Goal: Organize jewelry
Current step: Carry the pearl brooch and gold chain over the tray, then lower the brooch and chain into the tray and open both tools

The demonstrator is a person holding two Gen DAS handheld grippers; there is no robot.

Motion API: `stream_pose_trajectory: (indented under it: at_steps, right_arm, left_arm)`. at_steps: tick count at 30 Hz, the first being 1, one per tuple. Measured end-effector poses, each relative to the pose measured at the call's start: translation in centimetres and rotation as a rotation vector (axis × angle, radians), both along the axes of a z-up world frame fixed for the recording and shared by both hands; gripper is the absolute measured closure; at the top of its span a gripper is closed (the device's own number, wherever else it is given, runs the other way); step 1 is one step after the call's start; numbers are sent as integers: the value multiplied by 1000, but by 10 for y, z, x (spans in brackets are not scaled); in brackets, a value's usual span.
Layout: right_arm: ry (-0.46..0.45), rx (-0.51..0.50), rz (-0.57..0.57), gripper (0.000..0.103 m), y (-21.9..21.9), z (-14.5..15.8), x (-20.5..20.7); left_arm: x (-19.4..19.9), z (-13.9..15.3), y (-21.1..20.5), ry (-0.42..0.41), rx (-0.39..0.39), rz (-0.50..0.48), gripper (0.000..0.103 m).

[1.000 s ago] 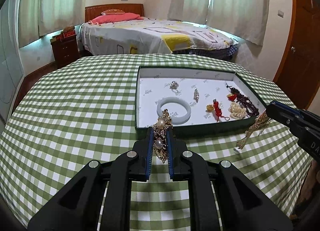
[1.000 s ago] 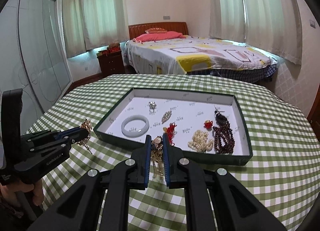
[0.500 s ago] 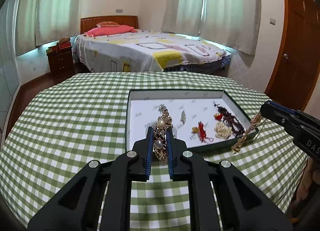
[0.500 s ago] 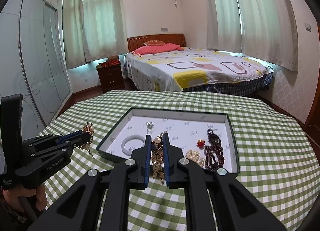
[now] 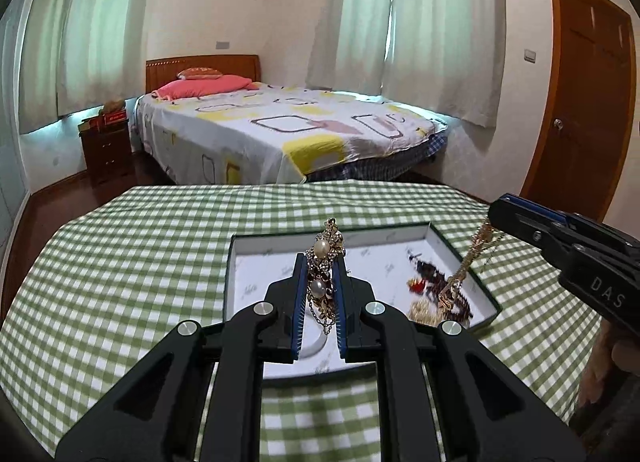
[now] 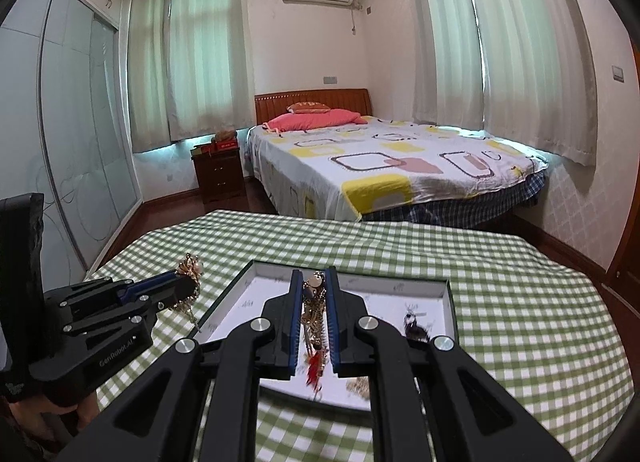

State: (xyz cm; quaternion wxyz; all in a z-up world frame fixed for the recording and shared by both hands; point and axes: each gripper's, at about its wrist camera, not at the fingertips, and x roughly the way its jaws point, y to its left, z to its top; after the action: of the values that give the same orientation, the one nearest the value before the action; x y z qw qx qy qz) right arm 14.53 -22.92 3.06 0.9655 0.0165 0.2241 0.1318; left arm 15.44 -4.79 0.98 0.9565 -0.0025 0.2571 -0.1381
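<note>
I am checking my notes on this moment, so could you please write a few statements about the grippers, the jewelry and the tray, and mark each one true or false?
1. The left gripper is shut on a pearl brooch. True.
2. The right gripper is open and empty. False: it is shut on a gold chain.
3. The tray sits on a green checked cloth. True.
4. The tray is empty. False: dark beads and other pieces lie in it.
5. Both held pieces hang clear of the cloth. True.
</note>
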Motion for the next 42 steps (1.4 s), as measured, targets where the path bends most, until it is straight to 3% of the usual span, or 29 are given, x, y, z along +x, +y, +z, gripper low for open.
stream_pose_trajectory:
  at_steps: [7,17,29,37,42]
  right_arm:
    - [8,-14,-14,91,-6,-4,33]
    - [52,-27,-26,91,-12,-27,73]
    - [167,-22,-55,91,-27,-74,129]
    - [240,-26,-58,91,-31,-96,151]
    - [279,-26,-57,91,-32,-104,158]
  left_arm:
    - [30,2,-20,-15,9,-15,90]
    - [82,-22,-43,21,37,-7,90]
    - [150,-70,-68,141,73,16,90]
    - [179,-97,-80,253,109,33,90]
    - [191,-108,-79,350,87,25,90]
